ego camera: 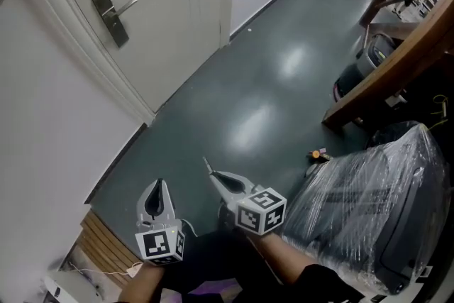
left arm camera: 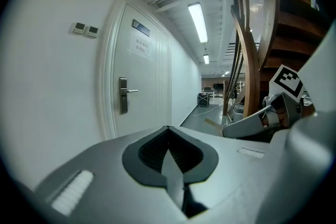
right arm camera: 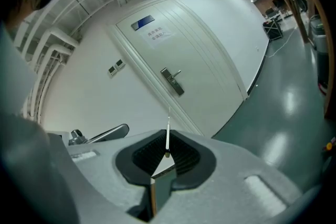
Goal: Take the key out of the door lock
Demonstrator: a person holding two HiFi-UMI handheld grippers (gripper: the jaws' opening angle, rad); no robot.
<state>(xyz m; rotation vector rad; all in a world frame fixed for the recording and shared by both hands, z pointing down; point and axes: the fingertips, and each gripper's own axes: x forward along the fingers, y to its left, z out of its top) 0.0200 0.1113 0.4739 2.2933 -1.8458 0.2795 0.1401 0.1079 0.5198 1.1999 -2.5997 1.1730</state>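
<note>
The right claw (right arm camera: pixel 167 150) is nipped narrow on what I take to be the key (right arm camera: pixel 168 129), a thin metal sliver standing edge-on out of the pads and pointing toward the door (ego camera: pixel 170 25). The left claw (left arm camera: pixel 169 150) is closed on itself with nothing between its pads, and hangs just beside the right one, at about nine o'clock of it. The lock plate (ego camera: pixel 111 16) with its lever is well apart from both, at about eleven o'clock from the claws in the head view. By my reckoning the key is already free of the lock and the pulling is done.

To do this part well I'd keep the pinch firm and even. Only the tail end of the key seems to be in the pads, and a slack grip could let it pivot or drop to the dark floor (ego camera: pixel 262 96). I'd carry it level, away from the door frame, with the idle left claw kept clear of it.

As for things that hold others, the keyhole is too small from here to tell whether anything is in it. At about three o'clock a bulky dark thing sits inside clear plastic wrap (ego camera: pixel 369 202). I see no tray or box meant for the key
</note>
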